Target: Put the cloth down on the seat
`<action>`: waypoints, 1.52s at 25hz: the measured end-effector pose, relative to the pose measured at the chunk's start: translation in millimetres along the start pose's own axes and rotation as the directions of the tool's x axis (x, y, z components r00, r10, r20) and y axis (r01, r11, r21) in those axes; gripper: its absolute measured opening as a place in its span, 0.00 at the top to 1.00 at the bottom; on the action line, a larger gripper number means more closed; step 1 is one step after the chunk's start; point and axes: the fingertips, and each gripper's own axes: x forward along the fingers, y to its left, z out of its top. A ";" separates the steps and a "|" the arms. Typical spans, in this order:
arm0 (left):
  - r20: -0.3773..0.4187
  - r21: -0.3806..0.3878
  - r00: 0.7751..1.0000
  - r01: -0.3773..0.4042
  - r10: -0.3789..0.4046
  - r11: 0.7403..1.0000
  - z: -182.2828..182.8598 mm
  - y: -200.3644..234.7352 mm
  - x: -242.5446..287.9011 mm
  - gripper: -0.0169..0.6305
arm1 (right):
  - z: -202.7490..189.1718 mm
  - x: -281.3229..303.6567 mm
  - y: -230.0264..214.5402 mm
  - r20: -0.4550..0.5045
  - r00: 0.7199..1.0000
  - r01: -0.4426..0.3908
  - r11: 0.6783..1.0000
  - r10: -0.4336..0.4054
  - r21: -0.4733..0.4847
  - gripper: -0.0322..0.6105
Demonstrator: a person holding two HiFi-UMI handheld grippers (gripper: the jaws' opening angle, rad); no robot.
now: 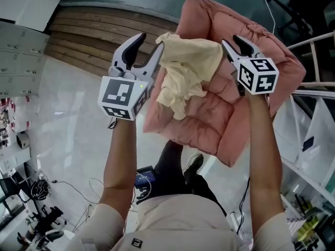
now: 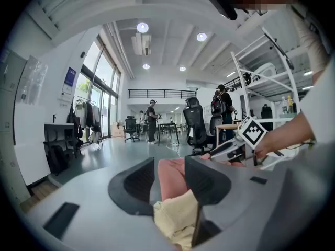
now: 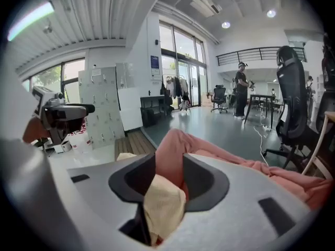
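Observation:
A pale yellow cloth (image 1: 186, 72) lies crumpled on a pink cushioned seat (image 1: 209, 122), its top edge spread between my two grippers. My left gripper (image 1: 151, 42) is at the cloth's left corner, jaws apart, and the fabric touches its right finger. In the left gripper view the cloth (image 2: 175, 218) sits low between the spread jaws of the left gripper (image 2: 170, 166), with the seat (image 2: 170, 179) beyond. My right gripper (image 1: 232, 41) is at the cloth's right corner. In the right gripper view the cloth (image 3: 163, 205) hangs loose between the open jaws of the right gripper (image 3: 168, 163).
White lockers (image 1: 21, 41) and a strip of wooden floor (image 1: 99, 30) lie to the left. A white metal rack (image 1: 314, 51) stands close on the right. The person's shoe (image 1: 192, 163) is under the seat's near edge. Office chairs (image 2: 196, 122) and people stand farther off.

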 end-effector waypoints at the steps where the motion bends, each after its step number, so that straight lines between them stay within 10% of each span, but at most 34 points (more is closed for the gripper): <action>1: 0.014 -0.002 1.000 0.000 0.000 1.000 13.3 -3.0 -4.9 0.72 | 15.2 -9.2 4.5 0.030 1.000 -0.006 1.000 0.006 -0.010 0.74; 14: 0.197 0.034 0.980 0.025 -0.031 0.999 182.8 -69.3 -116.7 0.91 | 169.5 -213.2 95.9 0.347 0.934 -0.050 0.992 0.089 -0.118 0.96; 38: 0.251 0.100 0.965 0.054 -0.078 0.993 272.1 -203.3 -300.4 0.91 | 197.8 -455.5 215.3 0.389 0.899 -0.107 0.963 0.200 -0.248 0.96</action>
